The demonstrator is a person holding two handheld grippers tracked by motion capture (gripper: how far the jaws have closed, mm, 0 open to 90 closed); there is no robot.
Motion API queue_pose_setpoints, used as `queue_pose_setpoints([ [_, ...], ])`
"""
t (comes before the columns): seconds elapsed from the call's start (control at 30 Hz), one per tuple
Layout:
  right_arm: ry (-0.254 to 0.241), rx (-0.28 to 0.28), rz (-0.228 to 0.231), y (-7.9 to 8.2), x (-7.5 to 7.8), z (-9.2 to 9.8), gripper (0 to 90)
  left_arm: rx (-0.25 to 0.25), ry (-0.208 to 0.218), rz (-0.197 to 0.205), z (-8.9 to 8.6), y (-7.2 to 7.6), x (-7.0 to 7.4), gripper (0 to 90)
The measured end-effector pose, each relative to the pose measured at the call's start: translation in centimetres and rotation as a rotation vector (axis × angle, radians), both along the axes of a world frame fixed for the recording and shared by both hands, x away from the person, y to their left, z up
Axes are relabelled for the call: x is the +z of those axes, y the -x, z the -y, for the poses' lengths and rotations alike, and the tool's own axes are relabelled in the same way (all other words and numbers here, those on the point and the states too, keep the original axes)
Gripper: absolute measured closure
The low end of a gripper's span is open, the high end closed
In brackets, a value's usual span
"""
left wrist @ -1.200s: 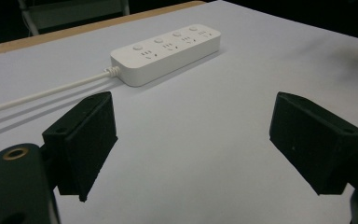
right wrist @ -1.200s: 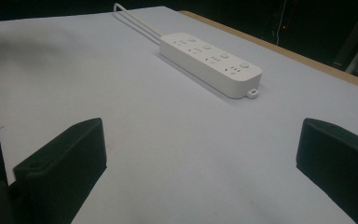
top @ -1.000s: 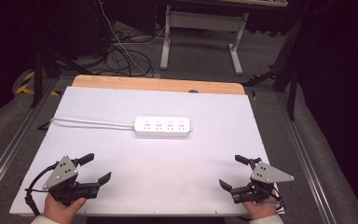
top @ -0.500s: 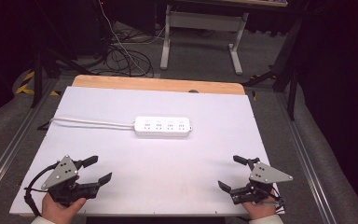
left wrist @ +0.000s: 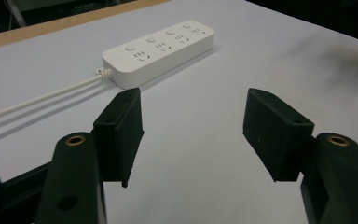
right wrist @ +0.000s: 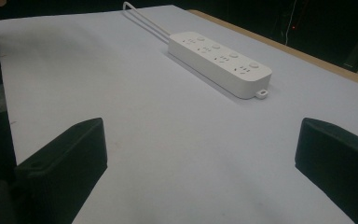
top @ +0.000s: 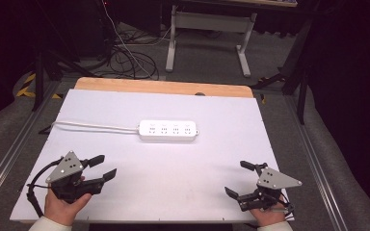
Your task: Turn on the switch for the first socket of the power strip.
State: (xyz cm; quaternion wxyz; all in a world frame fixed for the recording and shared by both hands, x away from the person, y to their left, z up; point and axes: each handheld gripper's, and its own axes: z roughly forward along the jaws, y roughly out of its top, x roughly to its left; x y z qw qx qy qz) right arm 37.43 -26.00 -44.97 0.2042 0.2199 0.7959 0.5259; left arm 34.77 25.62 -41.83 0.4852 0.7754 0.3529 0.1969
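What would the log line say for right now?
left gripper: open, empty, fingers just been closing | right gripper: open, empty | power strip: flat mid-table, untouched, cord trailing left | table: white

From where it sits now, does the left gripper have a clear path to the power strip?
Probably yes. The left gripper has nothing between its jaws, which have just been closing partway, and bare white table lies between it and the power strip. The cord runs off to the left, out of the direct line.
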Motion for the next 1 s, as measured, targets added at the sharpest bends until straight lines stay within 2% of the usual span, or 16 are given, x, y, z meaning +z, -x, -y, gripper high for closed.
queue_pose_setpoints([
  [0.1, 0.000, -0.001, 0.000, 0.0, 0.0, 0.0, 2.8, -0.014, 0.001, -0.029, 0.2, -0.7, 0.4, 39.6],
  [0.43, 0.001, -0.006, -0.002, 0.0, -0.2, 0.3, 2.9, 0.001, -0.046, -0.002, 1.5, -2.8, 2.0, 39.1],
  [0.5, -0.005, -0.012, -0.007, 0.1, -0.2, 0.4, 2.9, -0.010, -0.040, -0.010, 1.7, -3.3, 2.2, 39.3],
  [0.63, -0.016, -0.017, -0.016, 0.1, -0.3, 0.6, 2.9, -0.009, -0.061, 0.003, 2.2, -4.1, 2.7, 39.2],
  [1.0, -0.012, -0.035, -0.031, 0.6, -0.5, 0.9, 2.9, -0.037, -0.081, -0.001, 3.5, -6.4, 3.8, 38.4],
])
